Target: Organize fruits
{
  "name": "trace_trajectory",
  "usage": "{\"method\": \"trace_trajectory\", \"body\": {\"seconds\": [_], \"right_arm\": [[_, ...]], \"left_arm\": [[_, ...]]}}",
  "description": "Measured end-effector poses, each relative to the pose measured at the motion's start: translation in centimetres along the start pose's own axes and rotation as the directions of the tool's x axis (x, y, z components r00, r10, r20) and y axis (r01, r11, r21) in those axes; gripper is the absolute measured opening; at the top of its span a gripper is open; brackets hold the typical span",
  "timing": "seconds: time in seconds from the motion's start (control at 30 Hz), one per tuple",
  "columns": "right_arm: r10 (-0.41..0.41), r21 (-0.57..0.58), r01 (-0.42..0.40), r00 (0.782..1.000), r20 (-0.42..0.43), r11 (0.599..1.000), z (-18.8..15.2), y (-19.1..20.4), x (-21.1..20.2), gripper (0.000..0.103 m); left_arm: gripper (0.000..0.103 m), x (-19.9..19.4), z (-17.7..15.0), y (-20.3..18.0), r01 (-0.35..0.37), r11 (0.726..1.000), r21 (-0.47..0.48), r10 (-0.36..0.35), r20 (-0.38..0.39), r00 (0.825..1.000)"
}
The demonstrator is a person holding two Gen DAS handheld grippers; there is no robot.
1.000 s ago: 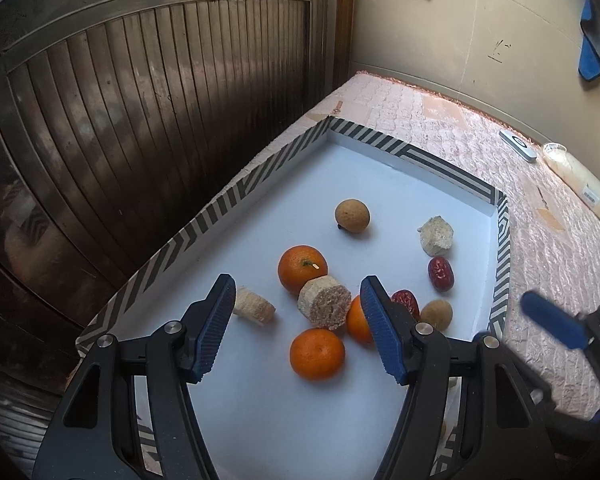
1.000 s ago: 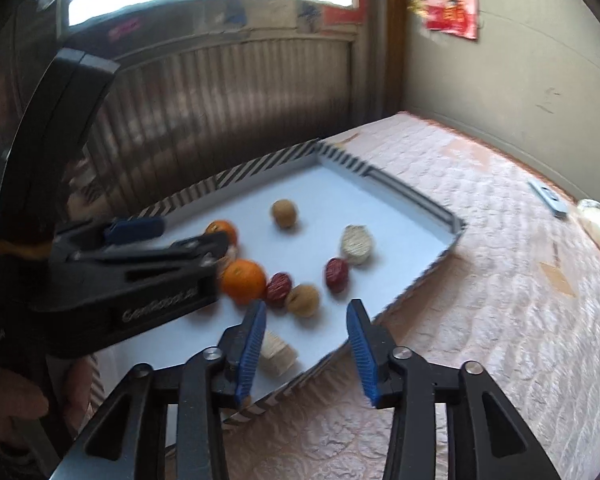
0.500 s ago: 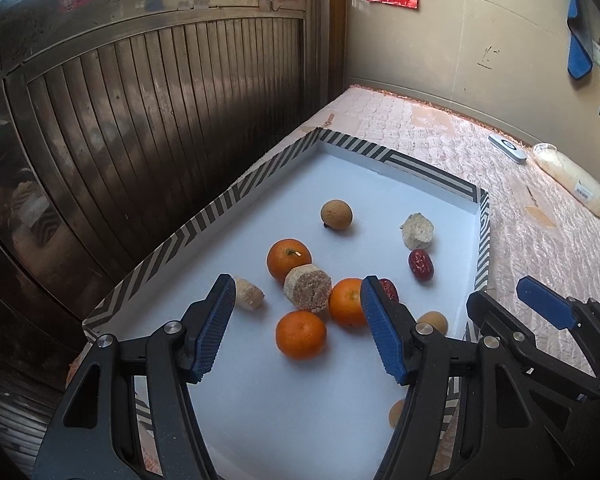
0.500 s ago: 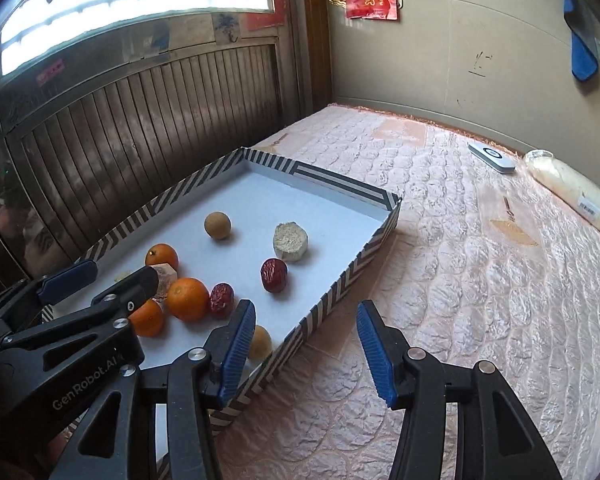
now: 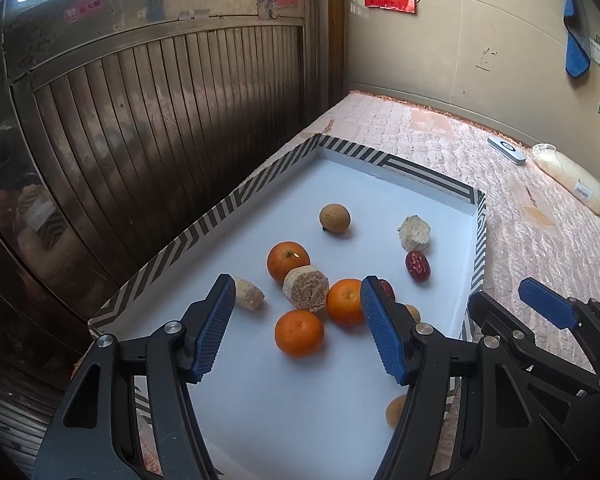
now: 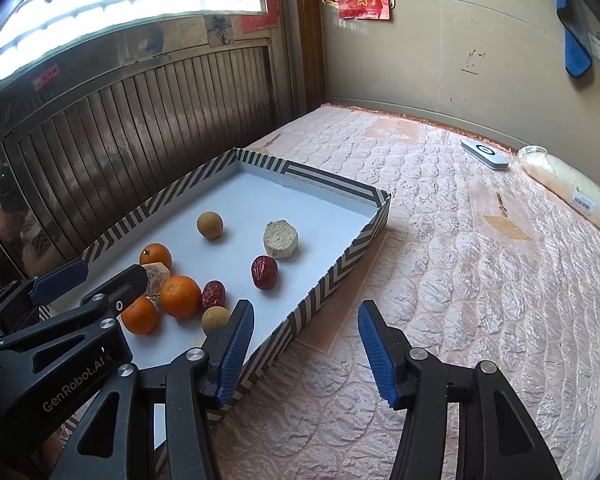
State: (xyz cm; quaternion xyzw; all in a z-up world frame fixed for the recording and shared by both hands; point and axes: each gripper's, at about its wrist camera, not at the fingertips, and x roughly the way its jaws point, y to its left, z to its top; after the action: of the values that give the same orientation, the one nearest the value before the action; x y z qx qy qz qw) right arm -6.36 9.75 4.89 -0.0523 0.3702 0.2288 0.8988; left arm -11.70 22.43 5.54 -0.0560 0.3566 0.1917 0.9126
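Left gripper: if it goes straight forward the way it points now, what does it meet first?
Probably the nearest orange, which lies in the tray between the open fingers of the left gripper. Depth is hard to judge here, so it may reach the tray floor first.

Fruits (image 5: 299, 333) clustered, apparently loose, in tray (image 5: 204, 224).

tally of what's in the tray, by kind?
In the striped tray:
Oranges: 3
Red dates: 2
Brown round fruits: 3
Pale cut chunks: 3
Total: 11
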Motion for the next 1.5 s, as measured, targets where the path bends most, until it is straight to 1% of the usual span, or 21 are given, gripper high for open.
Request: {"method": "trace_trajectory", "body": {"seconds": [0.23,0.73,1.07,1.5], "right_arm": [[0.002,-0.001,-0.002,1.0,-0.002,1.0,0.0,0.2,0.2,0.053],[0.009,-0.019,-0.009,1.0,-0.01,1.0,0.0,0.6,0.3,0.053],[0.016,-0.008,-0.016,1.0,-0.023,1.0,-0.06,0.5,0.61,0.053],[0.017,-0.018,-0.017,0.999,-0.031,1.0,-0.14,0.97,0.92,0.053]], "left_arm": [[0.065,-0.25,-0.1,-0.16,-0.005,1.0,0.009,0.005,0.013,1.0],[0.065,-0.05,-0.04,0.01,0.002,1.0,0.002,-0.002,0.003,1.0],[0.065,-0.27,-0.12,-0.04,0.012,1.0,-0.002,-0.012,0.012,1.0],[0.065,0.02,-0.19,-0.01,0.017,1.0,-0.001,-0.017,0.005,1.0]]}}
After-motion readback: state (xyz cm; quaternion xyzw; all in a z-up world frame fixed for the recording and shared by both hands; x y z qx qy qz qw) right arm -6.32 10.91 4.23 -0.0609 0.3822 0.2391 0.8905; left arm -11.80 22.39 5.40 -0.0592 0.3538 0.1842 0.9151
